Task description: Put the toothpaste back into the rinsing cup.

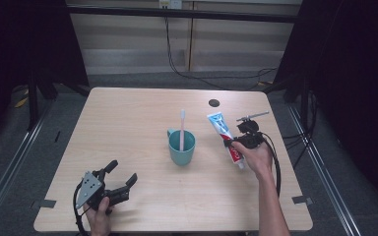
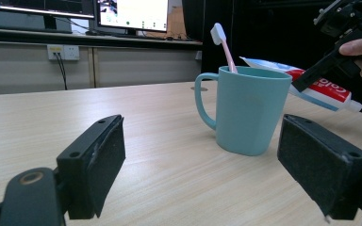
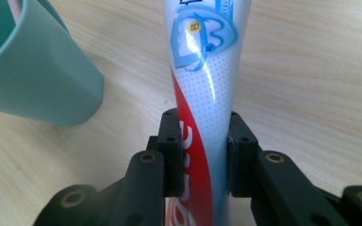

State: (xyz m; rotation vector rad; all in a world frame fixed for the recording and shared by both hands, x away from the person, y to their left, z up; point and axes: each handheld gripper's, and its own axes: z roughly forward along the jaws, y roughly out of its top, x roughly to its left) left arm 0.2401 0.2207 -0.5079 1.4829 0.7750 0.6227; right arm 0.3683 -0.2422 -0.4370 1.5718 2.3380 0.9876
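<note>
Black right claw [image 3: 201,146] around glossy, flattened toothpaste tube [image 3: 205,70]

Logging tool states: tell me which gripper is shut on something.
The right gripper, shut on the toothpaste tube; the left gripper is open, holding nothing.

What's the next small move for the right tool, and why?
Probably carry the toothpaste tube over to the teal mug and tip it in. The right tool is shut on the tube near its cap end, the mug already holds the toothbrush, and the left tool rests open, apart.
</note>
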